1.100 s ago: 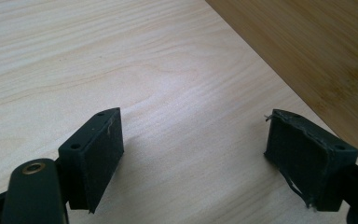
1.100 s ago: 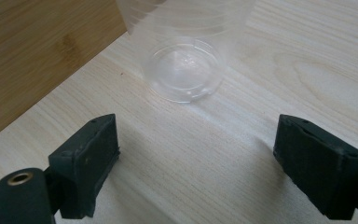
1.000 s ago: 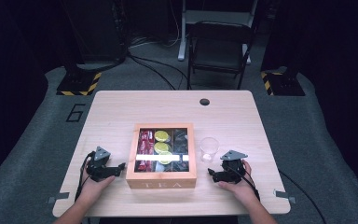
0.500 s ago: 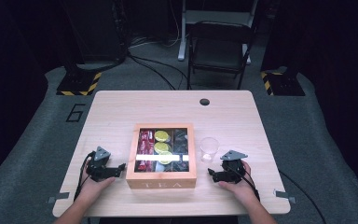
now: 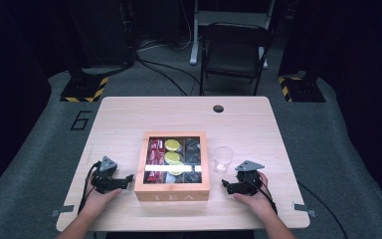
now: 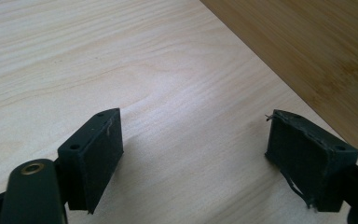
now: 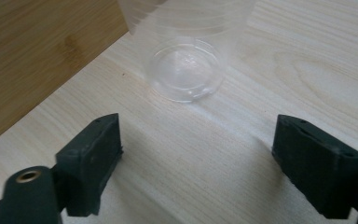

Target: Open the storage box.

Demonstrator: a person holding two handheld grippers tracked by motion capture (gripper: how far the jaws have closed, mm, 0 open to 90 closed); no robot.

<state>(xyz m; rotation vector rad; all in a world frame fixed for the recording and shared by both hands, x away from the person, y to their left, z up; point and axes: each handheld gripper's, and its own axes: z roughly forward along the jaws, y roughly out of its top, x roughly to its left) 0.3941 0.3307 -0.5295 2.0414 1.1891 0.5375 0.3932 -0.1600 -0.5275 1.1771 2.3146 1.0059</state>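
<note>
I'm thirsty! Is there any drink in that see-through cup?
Empty. The clear cup stands upright beside the tea box, and the table's wood grain shows straight through its bottom.

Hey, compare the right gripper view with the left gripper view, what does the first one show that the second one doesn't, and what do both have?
The right gripper view alone has a clear plastic cup standing on the table just ahead of the right tongs, beside the box. The left gripper view alone has nothing extra: bare tabletop ahead of the left tongs. Both share open jaws holding nothing, the light wood table, and a side wall of the wooden tea box along one edge.
</note>
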